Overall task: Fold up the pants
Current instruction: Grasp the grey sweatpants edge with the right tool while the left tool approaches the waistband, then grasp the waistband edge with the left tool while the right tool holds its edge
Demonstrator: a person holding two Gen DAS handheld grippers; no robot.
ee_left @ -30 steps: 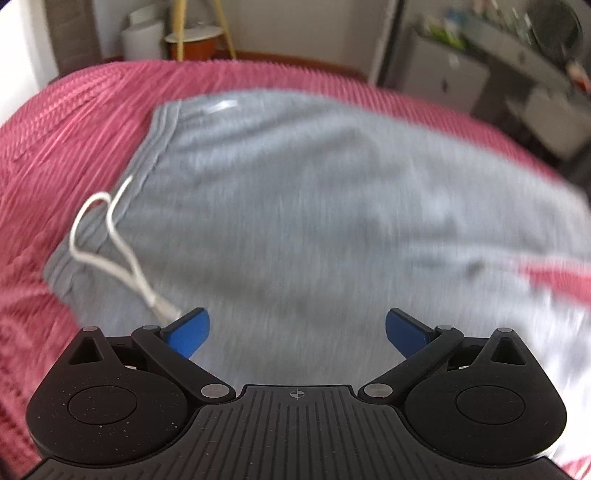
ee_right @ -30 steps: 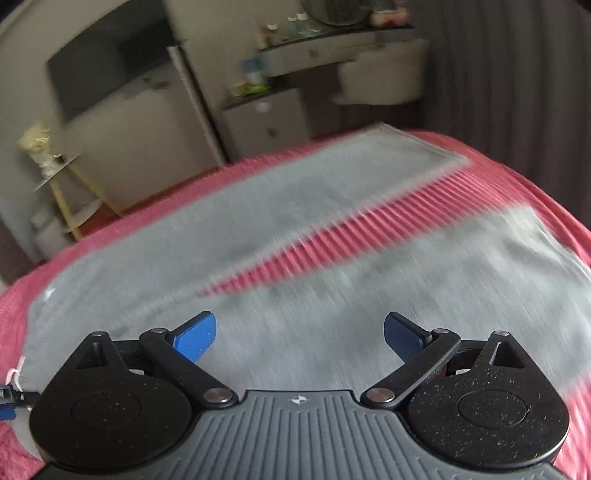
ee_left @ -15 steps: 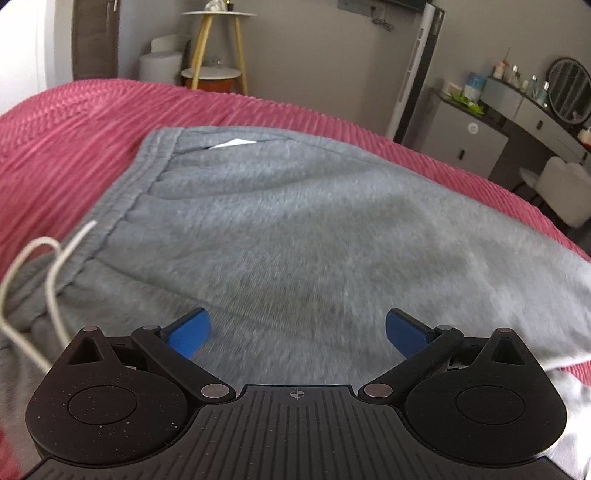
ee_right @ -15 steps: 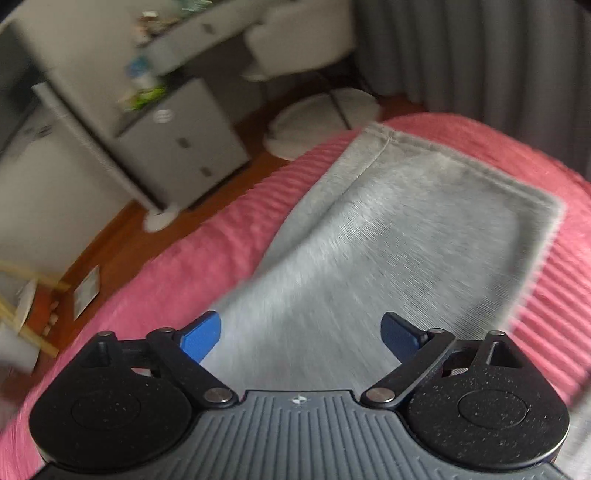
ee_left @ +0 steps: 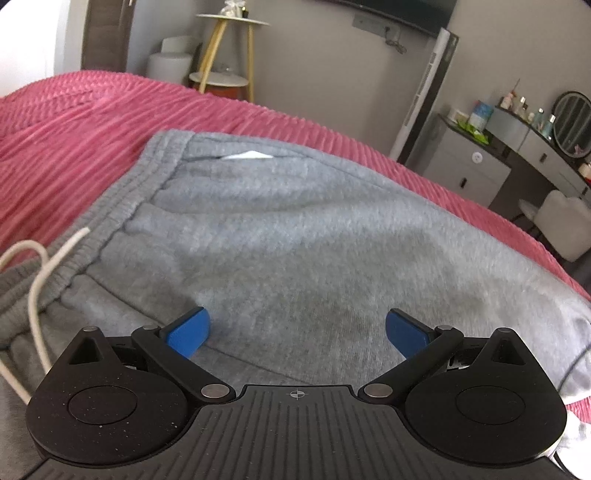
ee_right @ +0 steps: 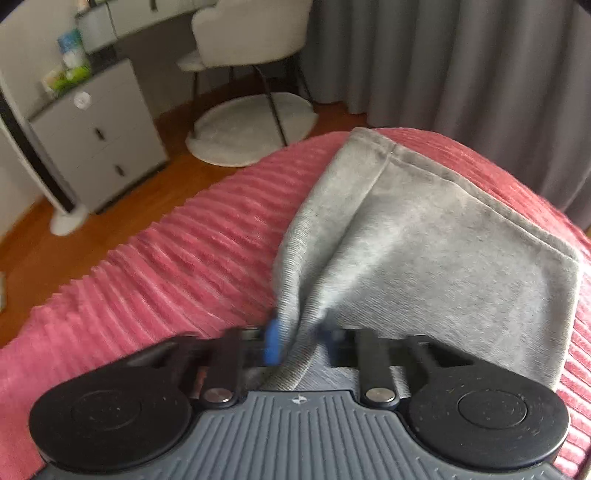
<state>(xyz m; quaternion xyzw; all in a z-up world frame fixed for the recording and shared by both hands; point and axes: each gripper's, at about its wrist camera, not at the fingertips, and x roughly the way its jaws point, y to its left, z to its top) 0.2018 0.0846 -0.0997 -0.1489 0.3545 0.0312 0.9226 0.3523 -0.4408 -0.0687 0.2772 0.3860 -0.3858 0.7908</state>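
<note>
Right gripper [ee_right: 295,341]: fingers pressed together on a gathered fold of the grey pants [ee_right: 424,258], near the leg hem, which lies ahead of the tool and to its right. Left gripper [ee_left: 295,328]: fingers spread wide, pinching nothing, hovering low over the upper part of the pants [ee_left: 295,221] just ahead of it. Waistband [ee_left: 122,206] runs ahead-left of the left tool; the white drawstring [ee_left: 37,288] loops off to its left.

Step in hand, as I judge it: carry the pinched leg over onto the other half. To do it well I lift only enough to clear the red bedspread [ee_right: 147,277], keep the fabric taut so the crease runs straight, and get the left tool clamped near the waistband or pressed down as an anchor before I pull.

Around: the drawstring could snag the left fingers. Beyond the bed, ahead of the right tool, are a chair [ee_right: 251,33], a round rug [ee_right: 251,129] and a grey cabinet [ee_right: 96,136]; none is in the path.
</note>
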